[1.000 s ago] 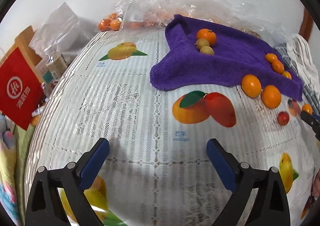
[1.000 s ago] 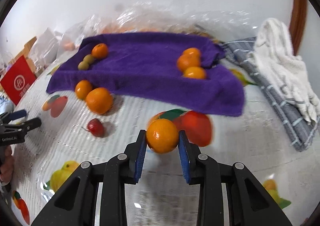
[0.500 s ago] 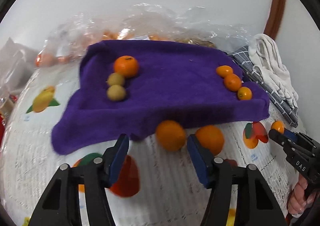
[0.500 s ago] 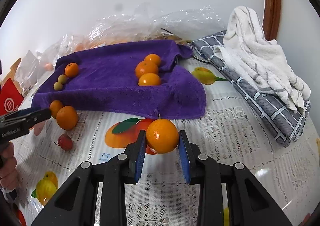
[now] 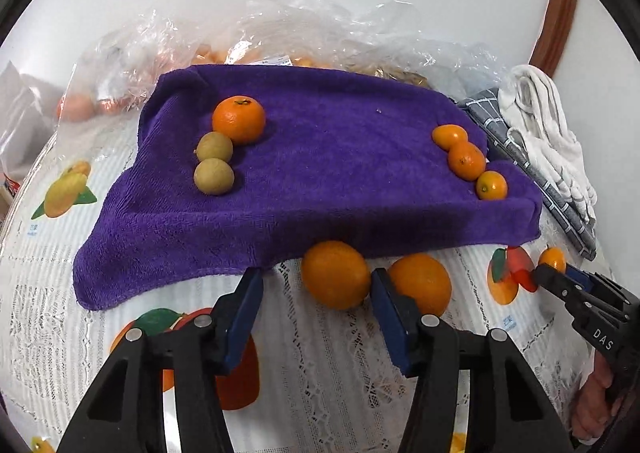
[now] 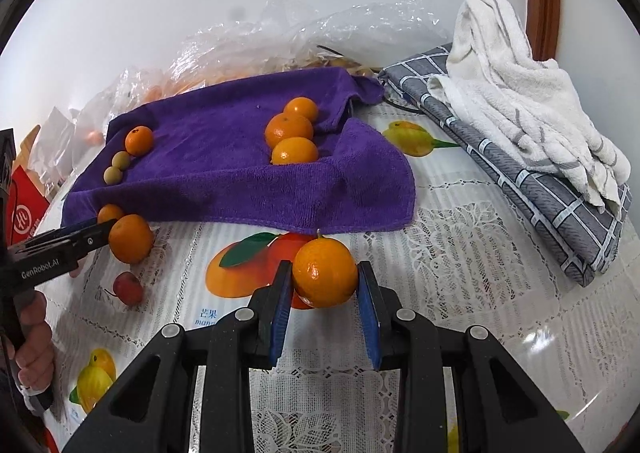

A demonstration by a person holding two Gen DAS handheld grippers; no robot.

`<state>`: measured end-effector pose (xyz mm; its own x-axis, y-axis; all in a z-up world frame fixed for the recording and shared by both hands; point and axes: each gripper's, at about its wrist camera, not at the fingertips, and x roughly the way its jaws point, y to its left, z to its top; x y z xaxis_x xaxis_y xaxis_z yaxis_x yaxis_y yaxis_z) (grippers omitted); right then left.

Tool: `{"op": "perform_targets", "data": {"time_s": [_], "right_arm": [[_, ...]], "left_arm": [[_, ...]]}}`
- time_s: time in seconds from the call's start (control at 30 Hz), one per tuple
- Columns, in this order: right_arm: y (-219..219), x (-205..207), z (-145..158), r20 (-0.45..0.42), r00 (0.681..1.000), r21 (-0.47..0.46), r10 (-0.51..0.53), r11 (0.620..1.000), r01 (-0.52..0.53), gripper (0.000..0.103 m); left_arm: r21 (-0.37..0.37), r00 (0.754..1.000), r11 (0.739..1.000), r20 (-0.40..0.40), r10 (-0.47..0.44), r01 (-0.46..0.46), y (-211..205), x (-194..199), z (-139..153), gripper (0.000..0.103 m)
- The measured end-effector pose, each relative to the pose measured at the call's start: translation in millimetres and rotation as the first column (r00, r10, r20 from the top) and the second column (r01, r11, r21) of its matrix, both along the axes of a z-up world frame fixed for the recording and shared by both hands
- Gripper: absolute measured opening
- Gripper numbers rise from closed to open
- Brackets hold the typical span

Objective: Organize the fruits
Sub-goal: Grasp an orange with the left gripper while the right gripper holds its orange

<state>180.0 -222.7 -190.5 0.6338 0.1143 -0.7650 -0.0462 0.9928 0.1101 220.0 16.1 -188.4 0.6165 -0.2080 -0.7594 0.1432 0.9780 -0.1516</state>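
A purple towel (image 5: 320, 181) (image 6: 224, 173) holds one orange and two green-brown fruits on its left and three small oranges on its right. Two oranges lie on the tablecloth at its front edge. My left gripper (image 5: 316, 293) is around the left one (image 5: 335, 280), jaws closing. The right pad (image 5: 386, 305) is at the orange's skin, while the left pad stands a gap away. The second orange (image 5: 420, 287) lies just outside that right pad. My right gripper (image 6: 324, 289) is shut on an orange (image 6: 324, 272), held above the tablecloth in front of the towel's right corner.
Clear plastic bags (image 5: 304, 37) with more oranges lie behind the towel. A grey checked cloth (image 6: 532, 189) under a white towel (image 6: 520, 93) lies on the right. A small red fruit (image 6: 128, 288) lies on the tablecloth and a red box (image 6: 24, 209) stands far left.
My left gripper swung right from the bare tablecloth to the two oranges at the towel's front edge, and its jaws narrowed around one. My right gripper kept its orange and shifted slightly.
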Motion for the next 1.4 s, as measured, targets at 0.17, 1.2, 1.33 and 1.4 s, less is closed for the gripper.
{"op": "perform_targets", "data": {"time_s": [0.17,1.2,1.33,1.4], "right_arm": [[-1.2,0.8,-0.9,-0.004,1.000,0.007,0.001,1.000,-0.001,0.032],[-1.4,-1.1,0.8,-0.001,1.000,0.014,0.012,1.000,-0.012,0.032],[-1.9,-3.2,2.6,0.009,1.000,0.023,0.011,1.000,-0.012,0.032],[-2.2,-3.8,3.3,0.013,1.000,0.025,0.012,1.000,-0.012,0.031]], "left_arm": [[-0.061,1.000,0.998,0.006,0.009,-0.009,7.9,-2.6,2.0,0.033],[-0.115,0.997,0.991,0.024,0.072,-0.068,14.6,-10.2,10.3,0.032],[-0.132,0.997,0.990,0.056,0.054,-0.046,11.3,-16.7,17.7,0.032],[-0.139,0.996,0.990,0.078,0.049,-0.038,10.8,-20.4,22.1,0.032]]}}
